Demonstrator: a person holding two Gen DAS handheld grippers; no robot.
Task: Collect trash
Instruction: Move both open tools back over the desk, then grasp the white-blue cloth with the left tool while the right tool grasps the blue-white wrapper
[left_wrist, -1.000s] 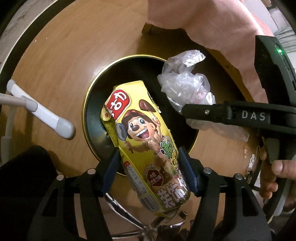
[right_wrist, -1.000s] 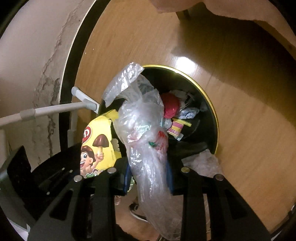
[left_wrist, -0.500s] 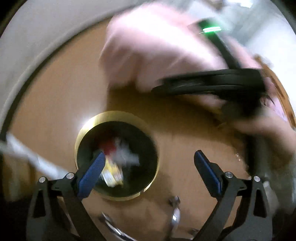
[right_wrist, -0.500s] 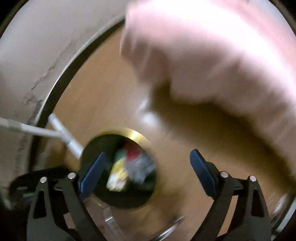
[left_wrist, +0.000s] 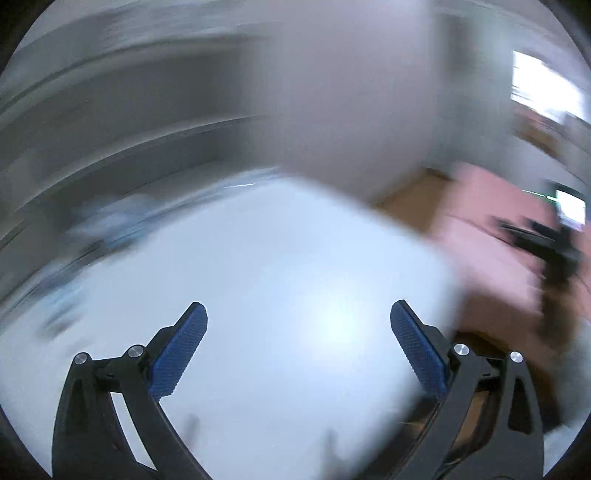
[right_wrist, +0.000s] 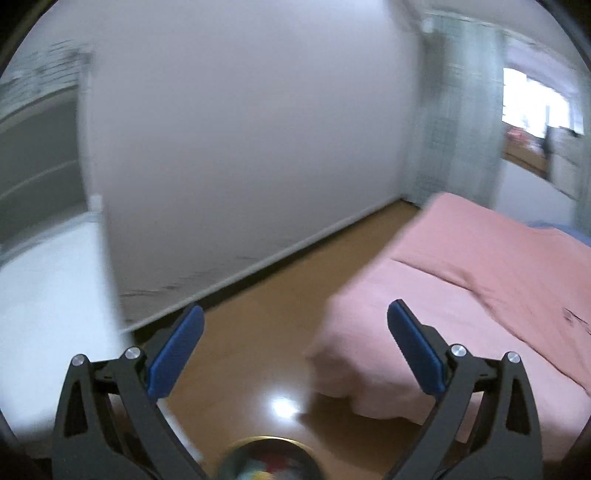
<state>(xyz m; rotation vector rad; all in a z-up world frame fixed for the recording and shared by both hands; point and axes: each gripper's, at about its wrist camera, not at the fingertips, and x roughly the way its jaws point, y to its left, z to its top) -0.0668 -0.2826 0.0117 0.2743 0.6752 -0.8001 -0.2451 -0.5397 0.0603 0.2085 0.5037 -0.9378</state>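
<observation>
Right wrist: bin (right_wrist: 267, 459) at bottom edge, blurred trash inside; right tongs (right_wrist: 295, 341) and left tongs (left_wrist: 298, 343) spread, empty

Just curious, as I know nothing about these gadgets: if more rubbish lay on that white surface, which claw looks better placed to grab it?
Probably the left claw: open, empty, over the white surface. The right claw, also open, faces the wooden floor.

Motion is smearing nearly all of my left view: the white surface (left_wrist: 280, 280) and pink bed (left_wrist: 491, 266) are showing only as blurs. The bottom edge is cutting off the blurred bin (right_wrist: 269, 459) in my right view, hiding its contents.
</observation>
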